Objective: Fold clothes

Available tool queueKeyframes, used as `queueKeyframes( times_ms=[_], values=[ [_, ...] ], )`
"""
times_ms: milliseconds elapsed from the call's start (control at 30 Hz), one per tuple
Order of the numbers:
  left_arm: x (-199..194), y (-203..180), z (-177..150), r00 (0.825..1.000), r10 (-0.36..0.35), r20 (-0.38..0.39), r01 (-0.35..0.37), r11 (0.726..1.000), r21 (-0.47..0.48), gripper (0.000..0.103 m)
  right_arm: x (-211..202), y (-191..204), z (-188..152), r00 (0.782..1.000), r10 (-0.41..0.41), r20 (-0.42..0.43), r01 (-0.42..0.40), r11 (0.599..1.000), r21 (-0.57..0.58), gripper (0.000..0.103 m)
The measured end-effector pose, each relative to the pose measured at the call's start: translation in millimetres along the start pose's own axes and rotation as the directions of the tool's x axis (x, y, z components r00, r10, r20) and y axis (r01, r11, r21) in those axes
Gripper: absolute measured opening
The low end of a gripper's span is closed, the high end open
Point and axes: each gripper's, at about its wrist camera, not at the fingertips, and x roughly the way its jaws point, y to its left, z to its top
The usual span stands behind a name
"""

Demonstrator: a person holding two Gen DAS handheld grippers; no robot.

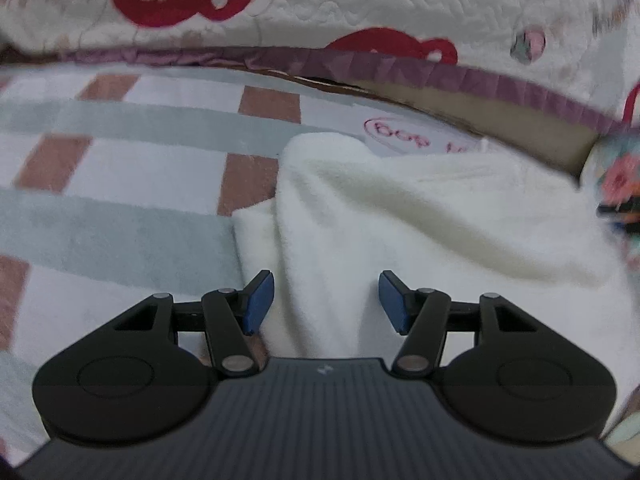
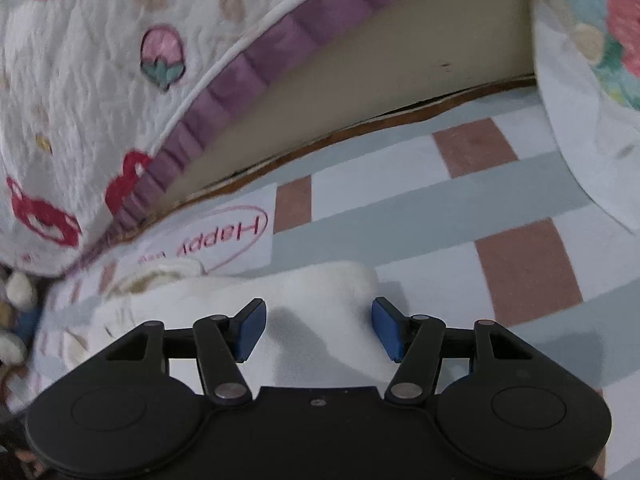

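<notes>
A cream fleecy garment (image 1: 420,216) lies rumpled on a checked mat (image 1: 120,184), filling the middle and right of the left wrist view. My left gripper (image 1: 326,300) is open just over its near edge, blue pads either side of a raised fold, nothing pinched. In the right wrist view the same cream garment (image 2: 320,320) shows as a narrow corner ending near the right pad. My right gripper (image 2: 318,328) is open above that corner, pads apart and holding nothing.
A quilted white bedspread (image 1: 360,4) with red prints and a purple frill hangs along the far side, above a beige bed base (image 2: 400,76). A floral pillow or cloth (image 2: 600,80) sits at the right. Small pale round things (image 2: 18,288) lie at the far left.
</notes>
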Motion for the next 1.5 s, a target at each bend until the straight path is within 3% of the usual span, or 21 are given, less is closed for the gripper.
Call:
queueKeyframes(
  times_ms=[33,67,100,167,233,300,500,567,633,700,900,1000,1100,1200,1300,1400,1467,1500],
  values=[
    [1,-4,0,1.0,0.014,-0.001,-0.014,0.999,0.033,0.057,3,3,-1,1.0,-0.01,0.002,0.01,1.0,-0.022,0.061],
    [2,-6,0,1.0,0.017,0.0,-0.017,0.999,0.047,0.057,6,7,-2,1.0,-0.016,0.005,0.016,0.998,-0.055,0.038],
    [4,-5,1,1.0,0.006,0.002,-0.006,1.0,0.029,0.057,5,11,-3,0.999,-0.036,0.024,0.038,0.996,-0.079,0.006],
    [9,1,2,1.0,-0.026,0.005,0.026,0.999,-0.034,0.057,-11,17,-11,0.988,-0.073,0.133,0.07,0.997,0.027,0.007],
    [14,7,3,0.999,-0.051,0.011,0.051,0.995,-0.09,0.057,-24,34,-16,0.977,-0.054,0.207,0.059,0.998,-0.018,0.007],
    [16,11,5,0.998,-0.061,0.018,0.063,0.991,-0.119,0.057,-32,51,-15,0.965,-0.085,0.249,0.126,0.98,-0.155,0.007],
    [17,19,5,0.994,-0.097,0.049,0.104,0.977,-0.188,0.06,-38,60,-19,0.954,-0.114,0.279,0.178,0.959,-0.219,0.007],
    [18,14,4,0.994,-0.096,0.044,0.101,0.986,-0.136,0.049,-39,60,-23,0.949,-0.122,0.291,0.194,0.953,-0.233,0.007],
    [17,5,5,0.997,-0.063,0.04,0.065,0.996,-0.068,0.023,-41,61,-25,0.946,-0.119,0.301,0.195,0.952,-0.237,0.007],
    [13,-3,8,0.998,-0.031,0.051,0.032,0.999,-0.021,0.008,-50,65,-27,0.94,-0.112,0.322,0.199,0.947,-0.251,0.007],
    [-18,3,23,0.989,-0.04,0.14,0.051,0.996,-0.073,0.007,-95,70,-17,0.889,-0.058,0.454,0.182,0.955,-0.234,0.006],
    [-3,17,13,0.992,-0.086,0.098,0.1,0.983,-0.154,0.007,-90,50,-15,0.906,-0.115,0.407,0.208,0.959,-0.191,0.006],
    [8,18,5,0.995,-0.077,0.056,0.086,0.981,-0.175,0.007,-69,35,-24,0.927,-0.181,0.329,0.252,0.949,-0.188,0.006],
    [-8,8,13,0.991,-0.052,0.125,0.067,0.991,-0.115,0.007,-69,38,-26,0.92,-0.161,0.358,0.24,0.952,-0.19,0.006],
    [-33,3,23,0.971,-0.058,0.232,0.082,0.992,-0.096,0.007,-84,51,-22,0.892,-0.111,0.438,0.227,0.948,-0.223,0.006],
    [-46,-5,28,0.954,-0.025,0.298,0.044,0.997,-0.056,0.007,-94,64,-18,0.857,-0.084,0.509,0.251,0.93,-0.269,0.006],
    [-34,-8,26,0.963,0.054,0.264,-0.045,0.998,-0.042,0.011,-93,68,-16,0.844,-0.102,0.527,0.29,0.912,-0.289,0.007],
    [-23,-5,22,0.971,0.089,0.221,-0.079,0.995,-0.054,0.015,-88,66,-17,0.85,-0.122,0.513,0.301,0.91,-0.283,0.019]
  ],
)
